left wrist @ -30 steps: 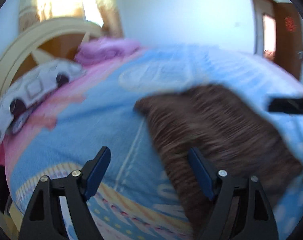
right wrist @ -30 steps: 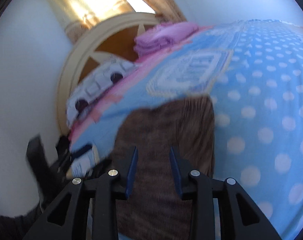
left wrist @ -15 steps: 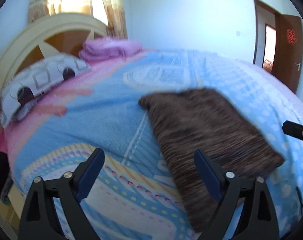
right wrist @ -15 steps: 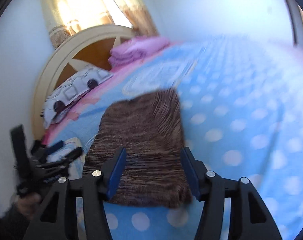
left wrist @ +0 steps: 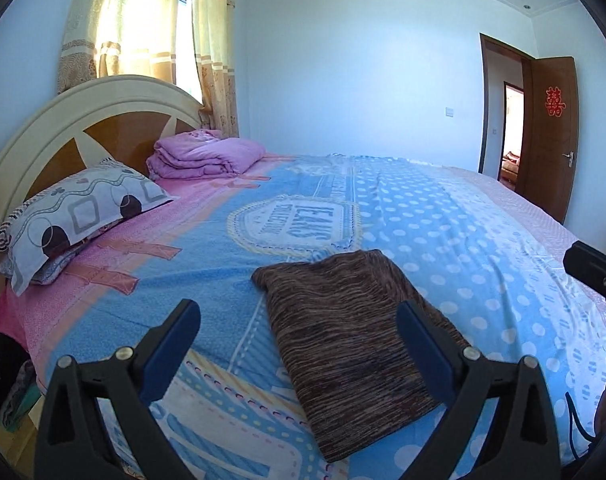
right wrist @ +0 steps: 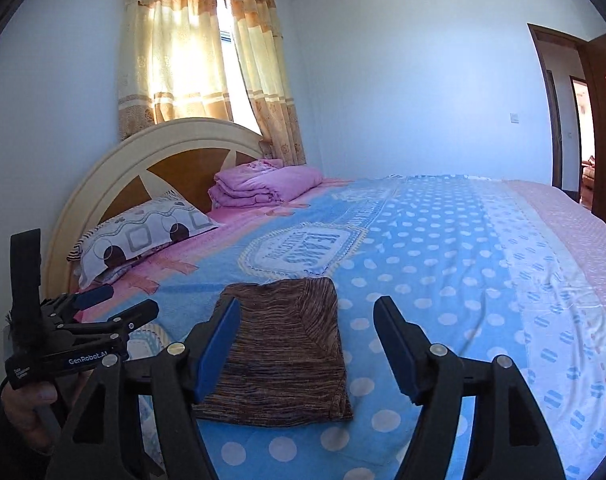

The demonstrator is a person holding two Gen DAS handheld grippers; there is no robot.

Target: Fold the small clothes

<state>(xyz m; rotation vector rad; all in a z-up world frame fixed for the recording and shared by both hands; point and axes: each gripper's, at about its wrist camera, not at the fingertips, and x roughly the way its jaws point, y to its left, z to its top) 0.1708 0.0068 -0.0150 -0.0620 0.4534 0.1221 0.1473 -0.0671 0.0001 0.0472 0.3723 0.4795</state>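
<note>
Lying flat on the bed [left wrist: 443, 216], near its front edge: the brown knitted garment [left wrist: 355, 328], already brought into a compact rectangle with straight sides and a clean near hem. Showing no loose sleeve or trailing corner in either view, though possibly hiding a further layer underneath; hard to tell from these angles how many folds deep.

Hovering above and behind it, the left tool [left wrist: 299, 344], jaws spread wide with nothing between them, having just been opening. Hanging likewise over the near end of the cloth, the right tool [right wrist: 307, 344], jaws apart and empty, also having just been opening. Neither pad touching the fabric.

Reading as a release after a fold: garment set down, both tools clear of it. Seeming finished for this one piece, or close to it; perhaps a last smoothing or one more halving remaining if a smaller bundle is wanted. Showing no other small clothes waiting on the bed, only a patterned pillow [left wrist: 79, 216] and a folded pink blanket [left wrist: 203, 156] by the headboard [left wrist: 103, 92], well apart from the work.
</note>
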